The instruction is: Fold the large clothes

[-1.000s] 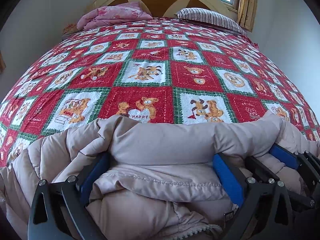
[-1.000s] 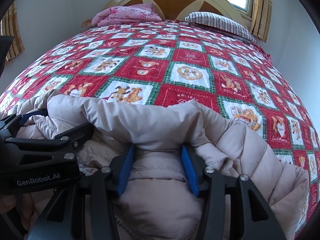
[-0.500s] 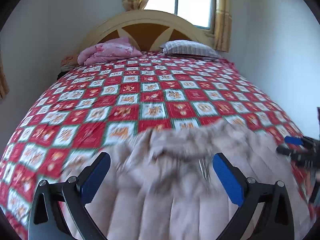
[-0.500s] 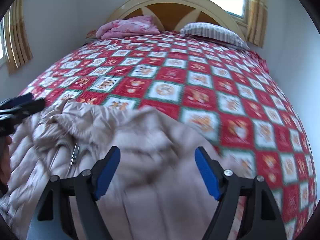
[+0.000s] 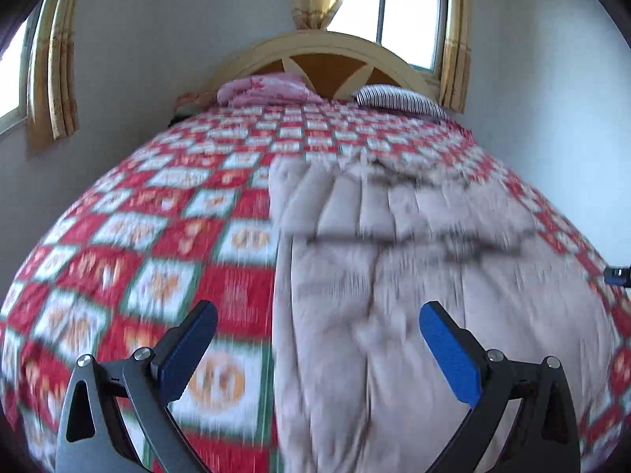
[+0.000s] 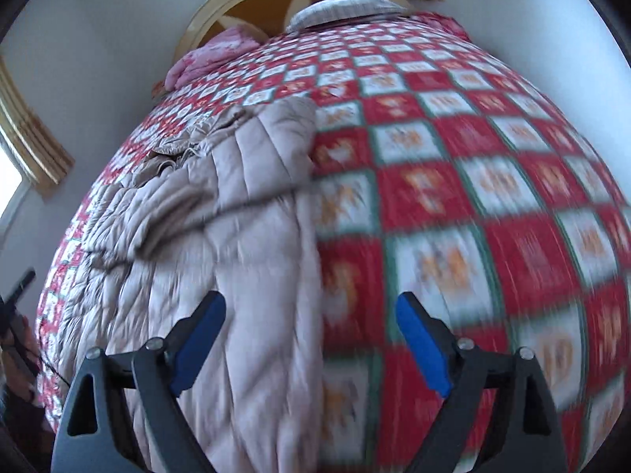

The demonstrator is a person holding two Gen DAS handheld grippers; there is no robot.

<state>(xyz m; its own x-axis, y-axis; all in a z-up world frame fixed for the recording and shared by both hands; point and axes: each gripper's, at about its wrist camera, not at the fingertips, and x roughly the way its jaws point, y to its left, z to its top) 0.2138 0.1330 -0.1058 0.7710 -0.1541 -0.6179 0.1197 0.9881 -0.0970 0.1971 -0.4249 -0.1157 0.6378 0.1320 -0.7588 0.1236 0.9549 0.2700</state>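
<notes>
A beige quilted puffer jacket point(image 5: 414, 244) lies spread out on the red and white patchwork bedspread point(image 5: 138, 244), its collar toward the headboard. My left gripper point(image 5: 318, 309) hovers open above the jacket's left edge, with nothing between its blue pads. In the right wrist view the jacket point(image 6: 236, 205) fills the left half of the bedspread point(image 6: 493, 197). My right gripper point(image 6: 311, 299) hangs above the jacket's right edge. Its jaws are opening and press on nothing. Both views are blurred by motion.
A folded pink blanket point(image 5: 268, 90) and a striped pillow point(image 5: 398, 98) rest against the arched wooden headboard point(image 5: 327, 45). A window with yellow curtains point(image 5: 410, 12) is behind it. White walls flank the bed. The bedspread's left part is bare.
Both grippers have let go of the bunched jacket and pulled back and up, away from each other. The jacket now lies spread flat. The right wrist has rolled.
</notes>
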